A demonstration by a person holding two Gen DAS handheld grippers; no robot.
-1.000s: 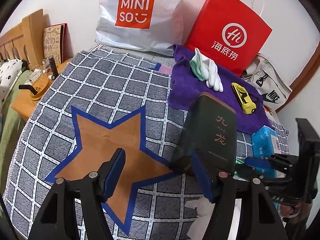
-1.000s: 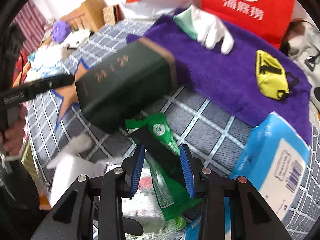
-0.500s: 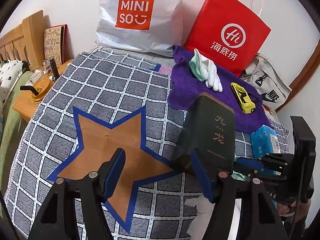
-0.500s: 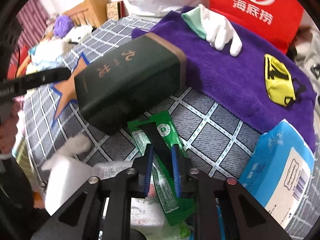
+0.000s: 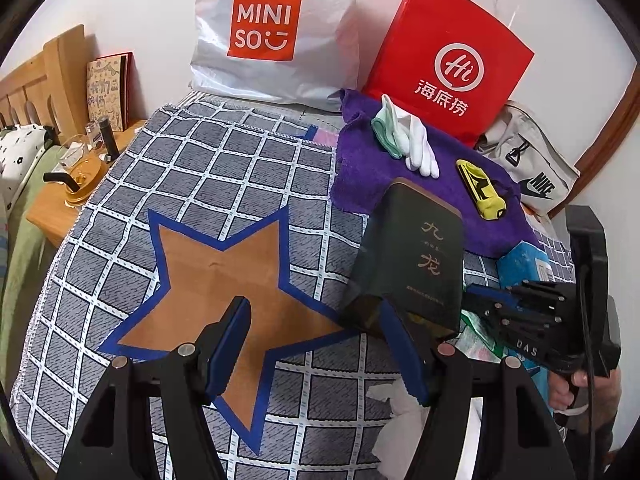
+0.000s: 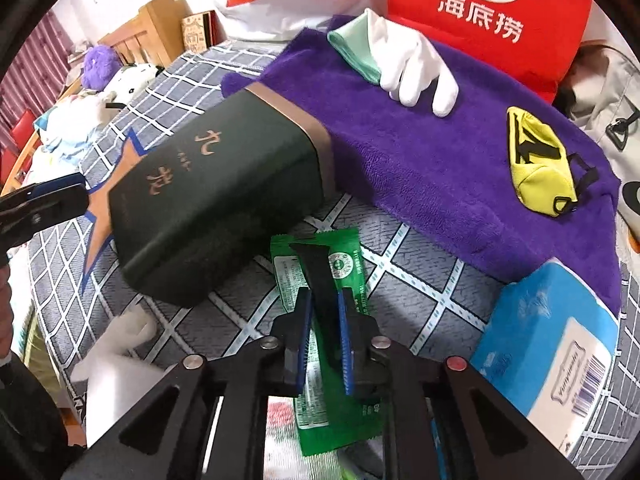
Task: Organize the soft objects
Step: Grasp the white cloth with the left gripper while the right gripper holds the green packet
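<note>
My right gripper points down at a green packet on the checked cloth. Its jaws are closing, and the blue pads press on a black flat strip that lies on the packet. A dark green box lies just to the left. On the purple towel rest a white glove, a mint cloth and a yellow pouch. My left gripper hangs open over the brown star, with nothing between its fingers.
A blue tissue pack lies at the right and a white soft piece at the left front. A Miniso bag, a red paper bag and a grey Nike bag line the wall. A wooden bedside table stands left of the bed.
The right gripper's jaws have narrowed from wide apart onto the black strip. The left gripper has kept still and open.
</note>
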